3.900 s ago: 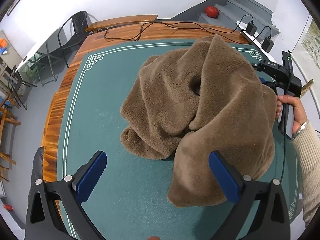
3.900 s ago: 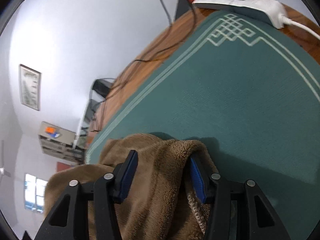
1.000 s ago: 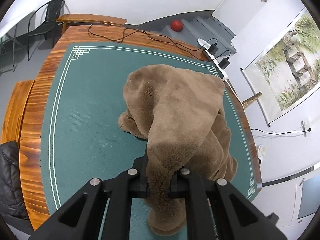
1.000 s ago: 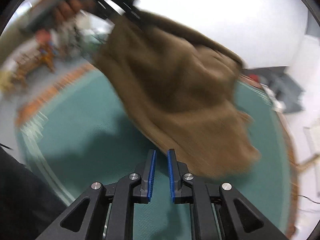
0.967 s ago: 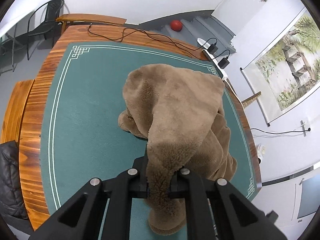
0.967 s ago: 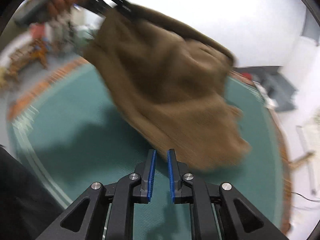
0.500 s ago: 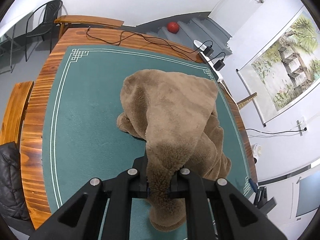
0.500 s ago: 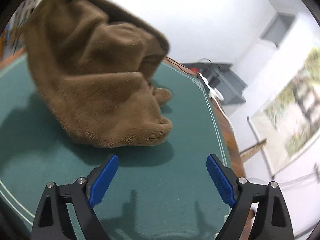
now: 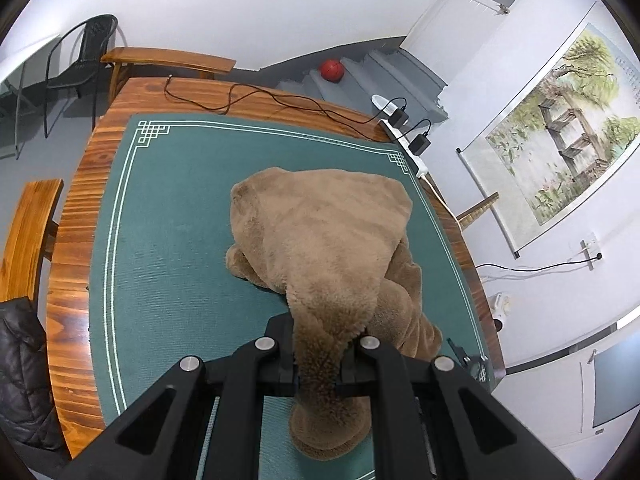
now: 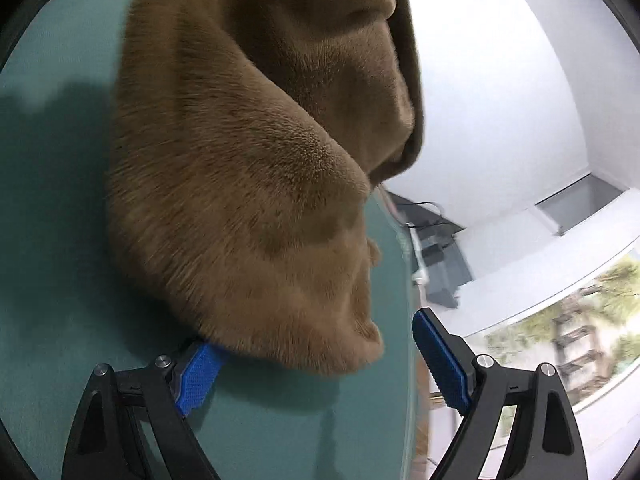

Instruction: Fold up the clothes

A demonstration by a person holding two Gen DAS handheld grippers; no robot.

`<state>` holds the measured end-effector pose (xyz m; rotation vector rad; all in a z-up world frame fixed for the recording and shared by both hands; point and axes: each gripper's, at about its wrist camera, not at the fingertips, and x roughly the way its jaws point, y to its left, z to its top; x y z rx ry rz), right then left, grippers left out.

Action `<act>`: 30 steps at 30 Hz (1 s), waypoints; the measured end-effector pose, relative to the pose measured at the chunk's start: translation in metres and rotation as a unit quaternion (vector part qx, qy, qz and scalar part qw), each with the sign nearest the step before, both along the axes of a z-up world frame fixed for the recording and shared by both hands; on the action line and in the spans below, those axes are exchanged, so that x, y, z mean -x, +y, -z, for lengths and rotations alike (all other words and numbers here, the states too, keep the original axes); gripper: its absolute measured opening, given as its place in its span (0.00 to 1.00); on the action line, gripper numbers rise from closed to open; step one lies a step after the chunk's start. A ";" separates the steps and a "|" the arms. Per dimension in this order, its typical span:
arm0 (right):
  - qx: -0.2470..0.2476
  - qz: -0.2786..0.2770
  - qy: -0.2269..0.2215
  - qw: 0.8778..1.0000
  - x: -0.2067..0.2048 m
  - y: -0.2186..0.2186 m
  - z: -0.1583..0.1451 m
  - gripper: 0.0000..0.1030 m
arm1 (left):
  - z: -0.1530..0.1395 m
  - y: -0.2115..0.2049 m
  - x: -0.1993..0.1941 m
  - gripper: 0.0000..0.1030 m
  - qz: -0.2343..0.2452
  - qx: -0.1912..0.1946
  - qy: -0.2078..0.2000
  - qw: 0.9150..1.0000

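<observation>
A brown fleece garment (image 9: 324, 248) lies bunched on the green mat (image 9: 168, 216), one end lifted. My left gripper (image 9: 318, 364) is shut on that lifted end and holds it above the mat. In the right wrist view the same garment (image 10: 256, 184) hangs close in front. My right gripper (image 10: 320, 360) is open, its blue pads (image 10: 438, 354) on either side of the garment's lowest fold, near the mat's right edge. The right gripper's tip (image 9: 466, 360) shows at the mat's right edge in the left wrist view.
The mat covers a wooden table (image 9: 76, 232). A power strip with chargers (image 9: 404, 128) and a black cable (image 9: 256, 98) lie on the far edge. Benches (image 9: 24, 236), a chair (image 9: 76, 64) and a dark jacket (image 9: 20, 376) stand at the left. A scroll painting (image 9: 560, 128) hangs at the right.
My right gripper has opened and moved in close under the hanging garment, its pads now flanking the lowest fold. My left gripper keeps its hold, almost still.
</observation>
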<state>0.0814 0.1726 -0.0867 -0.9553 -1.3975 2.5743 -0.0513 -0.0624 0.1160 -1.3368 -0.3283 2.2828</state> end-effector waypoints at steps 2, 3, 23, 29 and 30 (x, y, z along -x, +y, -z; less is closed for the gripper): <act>0.055 0.013 -0.032 0.998 0.015 0.004 -0.005 0.52 | 0.000 -0.003 -0.002 0.12 -0.004 -0.002 0.001 1.000; 0.082 0.023 -0.046 0.995 0.022 0.007 -0.009 0.34 | -0.001 -0.006 -0.004 0.12 -0.008 -0.004 0.001 1.000; 0.331 -0.035 0.370 0.867 -0.042 0.075 -0.378 0.10 | -0.057 -0.007 -0.093 0.13 -0.034 -0.088 0.074 0.993; 0.298 -0.086 0.434 0.846 -0.098 0.039 -0.449 0.10 | -0.048 0.040 -0.133 0.21 0.035 -0.121 0.078 0.989; 0.289 -0.091 0.441 0.845 -0.102 0.035 -0.456 0.10 | -0.046 0.048 -0.139 0.23 0.046 -0.127 0.079 0.988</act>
